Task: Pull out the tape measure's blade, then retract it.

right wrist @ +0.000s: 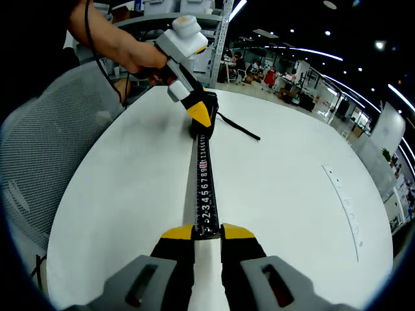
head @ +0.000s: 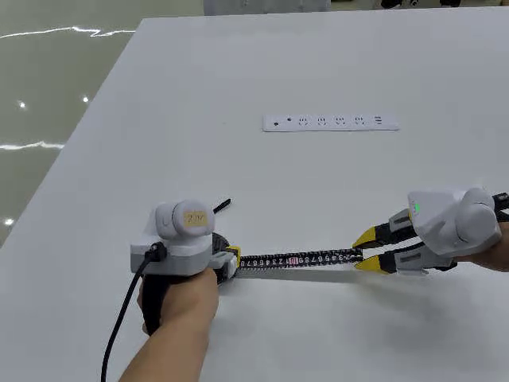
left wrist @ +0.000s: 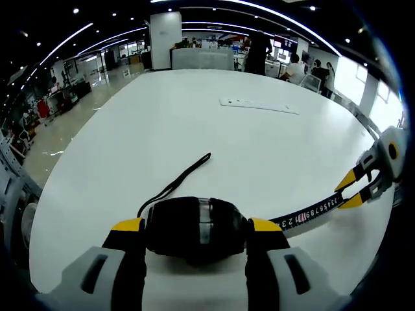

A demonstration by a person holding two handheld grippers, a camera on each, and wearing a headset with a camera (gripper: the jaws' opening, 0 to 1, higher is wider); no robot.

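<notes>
- The left tongs (left wrist: 196, 225), grey with yellow tips, are spreading only as wide as the black round tape measure case (left wrist: 196, 238) and are clamping it from both sides, one tip pressing each flank.
- The right tongs (right wrist: 207, 232), of the same grey and yellow make, are closing almost fully and are pinching the free end of the black blade with white numerals (right wrist: 205, 181) between their tips.
- A person's hand (head: 179, 298) is gripping the handle of the left tongs from below.
- The plain white surface (head: 238, 143) is carrying everything; the case is sitting near its near edge, toward the left side, and the left edge is running close by.
- The right tongs are holding low over the surface further right along the same near edge.
- Wide bare room is lying beyond the blade toward the far edge, where a long white power strip (head: 330, 122) is resting well apart from both tongs.
- The blade is stretching out straight and nearly flat from the case to the right tongs, a short length of it showing, with one red-marked numeral partway along.
- A thin black wrist strap (left wrist: 178, 181) is trailing from the case across the surface, toward the far edge.
</notes>
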